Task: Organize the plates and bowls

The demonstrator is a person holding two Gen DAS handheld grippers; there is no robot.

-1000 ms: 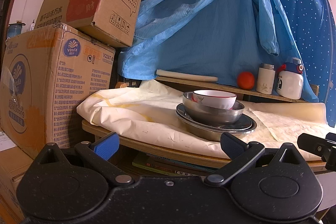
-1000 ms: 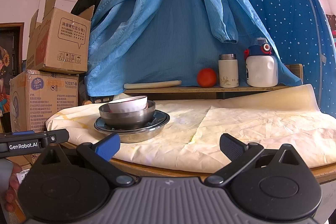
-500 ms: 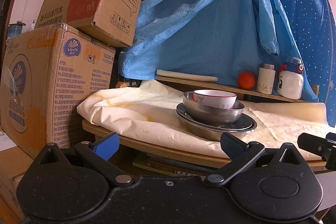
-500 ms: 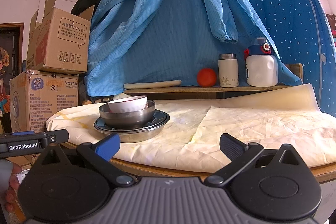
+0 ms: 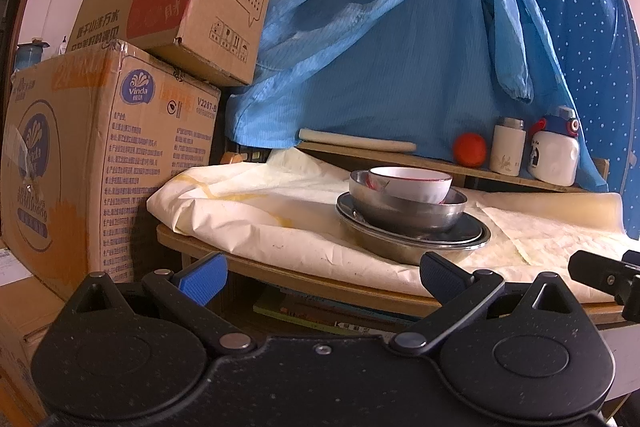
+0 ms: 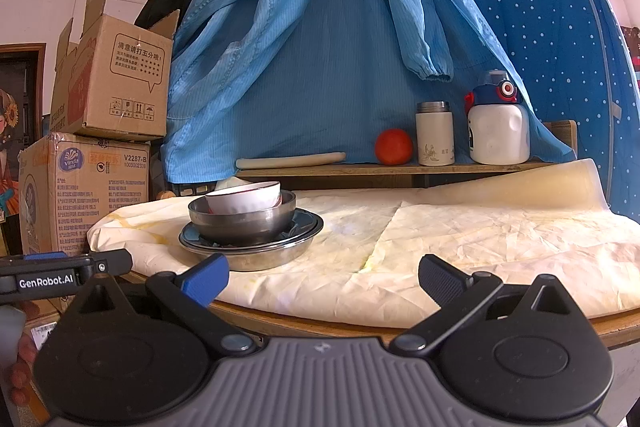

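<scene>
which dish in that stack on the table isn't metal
The small white bowl with a red rim, sitting at the very top. Below it are a steel bowl and wide steel plates, all shiny grey metal.

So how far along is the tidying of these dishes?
The white bowl sits in a steel bowl on steel plates, so they look stacked already or not yet sorted. Nothing is in hand: the left tool and right tool are open, short of the table.

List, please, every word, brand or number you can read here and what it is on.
"GenRobot.AI": left gripper body.
"Vinda": lower cardboard box.
"V2287-B", "1003002339": same box's label.
Chinese print on the upper cardboard box and the flasks' markings: too small to read reliably.
</scene>
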